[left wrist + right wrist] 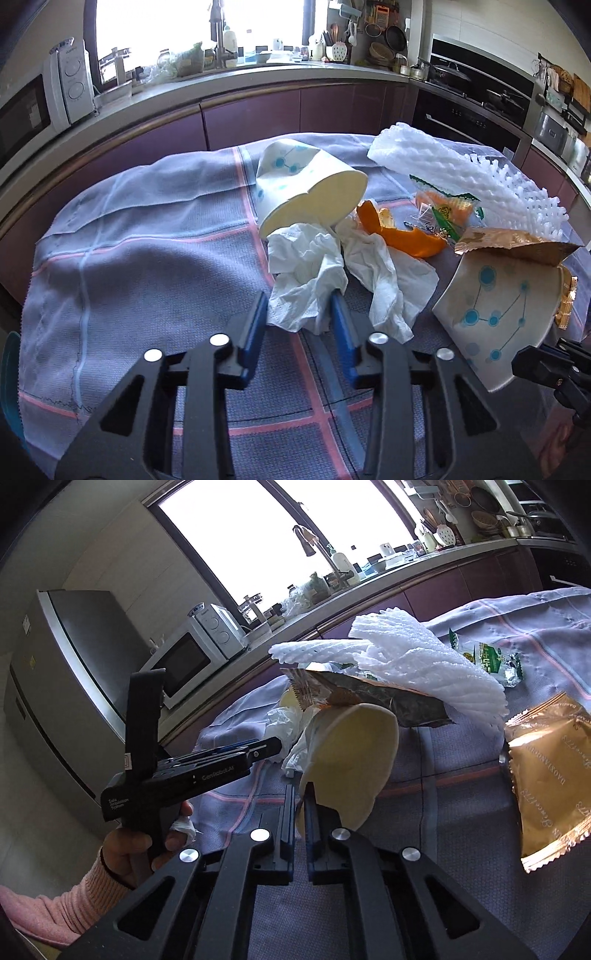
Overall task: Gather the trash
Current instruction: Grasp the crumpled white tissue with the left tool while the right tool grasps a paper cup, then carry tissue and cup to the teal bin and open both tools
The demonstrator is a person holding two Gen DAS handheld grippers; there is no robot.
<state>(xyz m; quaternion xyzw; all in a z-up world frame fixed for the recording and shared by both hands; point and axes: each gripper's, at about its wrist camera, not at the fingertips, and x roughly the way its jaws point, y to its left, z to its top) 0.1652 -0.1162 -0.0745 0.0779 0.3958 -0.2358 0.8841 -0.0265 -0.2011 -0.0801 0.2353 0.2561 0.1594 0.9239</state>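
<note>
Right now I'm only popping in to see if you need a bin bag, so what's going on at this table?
A person is clearing litter off a cloth-covered table with two grippers. The left hand-held gripper has its pads closed on a crumpled white tissue. The right hand-held gripper is shut on the rim of a paper cup, held tipped. A second cup lies on its side, with orange peel, foam netting and snack wrappers not yet picked up.

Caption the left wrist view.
Left gripper closes on a crumpled tissue beside a tipped paper cup.
</note>
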